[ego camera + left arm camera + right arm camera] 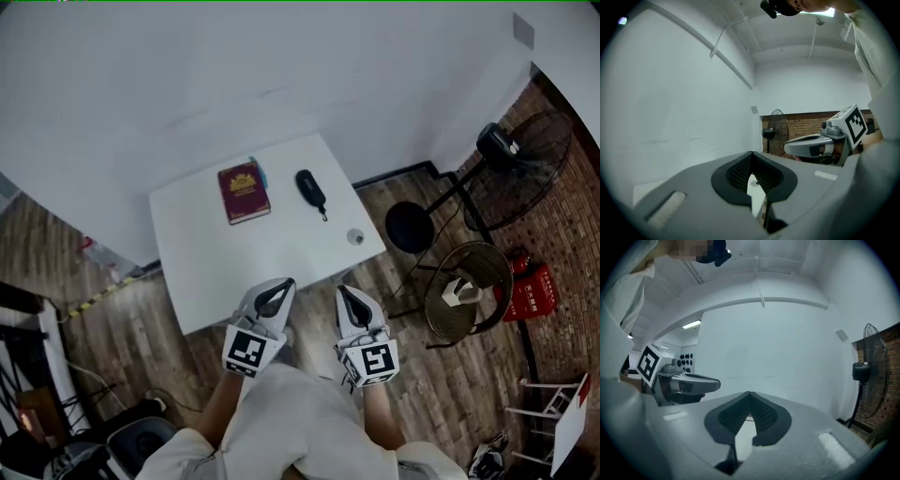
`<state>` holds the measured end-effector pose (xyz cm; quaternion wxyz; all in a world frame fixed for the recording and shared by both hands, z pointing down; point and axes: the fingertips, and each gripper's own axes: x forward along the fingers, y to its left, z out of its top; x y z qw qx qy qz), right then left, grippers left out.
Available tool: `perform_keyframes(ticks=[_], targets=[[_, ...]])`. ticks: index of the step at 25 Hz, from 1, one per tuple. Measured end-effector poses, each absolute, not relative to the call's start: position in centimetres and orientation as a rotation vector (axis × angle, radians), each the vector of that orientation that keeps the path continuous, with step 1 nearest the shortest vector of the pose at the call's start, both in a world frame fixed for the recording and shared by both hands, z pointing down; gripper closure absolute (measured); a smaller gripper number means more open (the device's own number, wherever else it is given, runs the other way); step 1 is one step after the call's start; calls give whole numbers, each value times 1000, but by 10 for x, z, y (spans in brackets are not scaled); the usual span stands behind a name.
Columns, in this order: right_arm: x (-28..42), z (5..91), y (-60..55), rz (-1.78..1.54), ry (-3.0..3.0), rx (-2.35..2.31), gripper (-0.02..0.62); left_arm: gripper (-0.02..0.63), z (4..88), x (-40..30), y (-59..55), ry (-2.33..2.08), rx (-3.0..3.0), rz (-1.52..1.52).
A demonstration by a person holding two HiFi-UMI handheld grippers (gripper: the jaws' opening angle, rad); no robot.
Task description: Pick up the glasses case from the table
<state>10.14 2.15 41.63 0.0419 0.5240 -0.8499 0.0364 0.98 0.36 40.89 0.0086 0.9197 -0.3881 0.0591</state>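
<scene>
A black glasses case lies on the far half of a small white table, with a short strap at its near end. My left gripper hovers at the table's near edge, jaws shut and empty. Beside it, my right gripper is just off the same edge, also shut with nothing in it. Both point toward the table and are well short of the case. In the left gripper view the left gripper has its tips touching; in the right gripper view the right gripper looks the same.
A dark red book lies left of the case, over a teal thing. A small round cap sits near the table's right edge. To the right stand a black stool, a floor fan and a wire basket. White wall behind.
</scene>
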Motion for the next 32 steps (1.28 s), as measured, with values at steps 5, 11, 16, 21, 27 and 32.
perform_keyframes(ticks=[5,11,16,21,27,32], targets=[[92,416,-21,94,-2592,1603,592,588,411,2,-41,-1207,2869,171],[83,420,-65,77,-2592,1593,592,588,418,-4,-86,-1194,2870,172],[84,423,-93,65,-2565,1603,584,588,424,-6,-115,-1193,2859,171],[87,432,-120,74,-2543,1597,583,588,431,-7,-140,-1198,2844,175],[92,441,-147,88,-2527,1556,583,588,438,3,-163,-1206,2826,188],[99,451,-175,120,-2537,1519,580,588,451,14,-184,-1216,2795,226]])
